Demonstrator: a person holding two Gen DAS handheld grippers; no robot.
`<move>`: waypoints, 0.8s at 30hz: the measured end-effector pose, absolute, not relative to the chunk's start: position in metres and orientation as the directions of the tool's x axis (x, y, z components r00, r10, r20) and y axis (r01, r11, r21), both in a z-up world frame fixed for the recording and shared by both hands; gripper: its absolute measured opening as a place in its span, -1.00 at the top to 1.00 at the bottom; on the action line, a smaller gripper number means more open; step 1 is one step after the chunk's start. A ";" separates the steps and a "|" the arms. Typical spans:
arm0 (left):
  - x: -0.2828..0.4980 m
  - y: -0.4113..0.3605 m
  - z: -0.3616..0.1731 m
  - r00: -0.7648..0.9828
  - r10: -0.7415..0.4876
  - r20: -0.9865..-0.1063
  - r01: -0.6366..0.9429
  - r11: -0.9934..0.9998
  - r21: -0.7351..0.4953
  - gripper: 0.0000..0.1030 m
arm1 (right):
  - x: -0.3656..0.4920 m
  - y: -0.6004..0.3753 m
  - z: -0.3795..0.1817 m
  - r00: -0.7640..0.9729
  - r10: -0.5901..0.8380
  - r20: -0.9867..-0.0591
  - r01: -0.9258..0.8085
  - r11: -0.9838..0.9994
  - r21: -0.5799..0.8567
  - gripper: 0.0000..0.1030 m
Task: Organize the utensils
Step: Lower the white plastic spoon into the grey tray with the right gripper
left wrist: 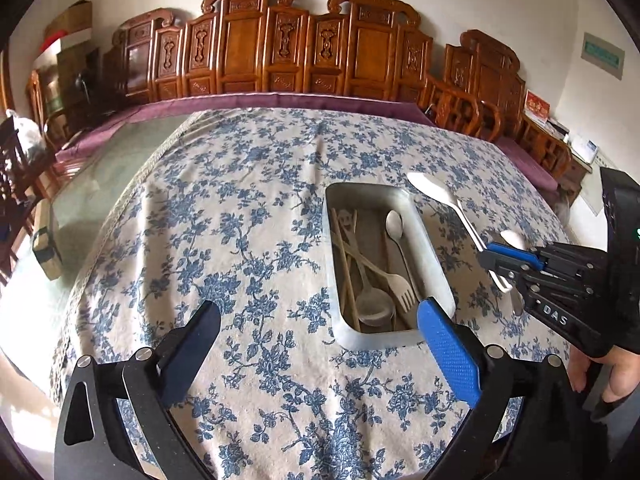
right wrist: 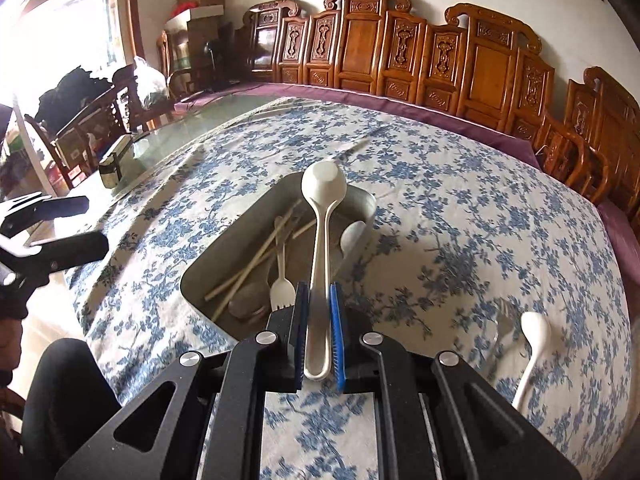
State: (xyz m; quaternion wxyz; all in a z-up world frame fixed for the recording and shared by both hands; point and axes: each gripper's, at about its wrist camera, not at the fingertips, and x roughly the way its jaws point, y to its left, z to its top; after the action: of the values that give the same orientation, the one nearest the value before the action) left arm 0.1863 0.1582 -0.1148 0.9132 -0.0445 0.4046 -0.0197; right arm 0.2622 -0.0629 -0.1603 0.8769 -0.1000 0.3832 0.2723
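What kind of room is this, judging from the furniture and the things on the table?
Most likely a dining or sitting room in a home. A large table with a blue flowered tablecloth holds a metal tray of utensils, and a carved wooden bench with a purple cushion runs along the wall.

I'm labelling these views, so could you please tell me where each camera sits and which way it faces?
Left wrist: on the left gripper, jaws open and empty, looking down over the metal tray; the right gripper and a hand show.
Right wrist: on the right gripper, shut on a white spoon, facing the tray; the left gripper shows.
Shared: tray, floral tablecloth, carved chairs.
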 end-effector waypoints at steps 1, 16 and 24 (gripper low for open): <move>0.187 0.161 -0.116 0.673 -0.072 -0.737 -0.005 0.995 -0.102 -0.85 | 0.266 -0.059 -0.162 0.550 0.402 -0.732 -0.552 0.833 0.043 0.76; 0.190 0.172 -0.127 0.659 -0.074 -0.748 -0.027 0.992 -0.122 -0.85 | 0.316 -0.013 -0.198 0.463 0.364 -0.808 -0.527 0.846 0.079 0.76; 0.194 0.173 -0.133 0.639 -0.081 -0.765 -0.033 0.991 -0.133 -0.85 | 0.338 -0.011 -0.207 0.458 0.356 -0.814 -0.518 0.851 0.080 0.76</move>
State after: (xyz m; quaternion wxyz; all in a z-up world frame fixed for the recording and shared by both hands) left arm 0.1937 0.1728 -0.1328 0.9029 -0.0673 0.4244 -0.0135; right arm 0.3383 -0.0106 -0.2074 0.8492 -0.0899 0.4522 0.2574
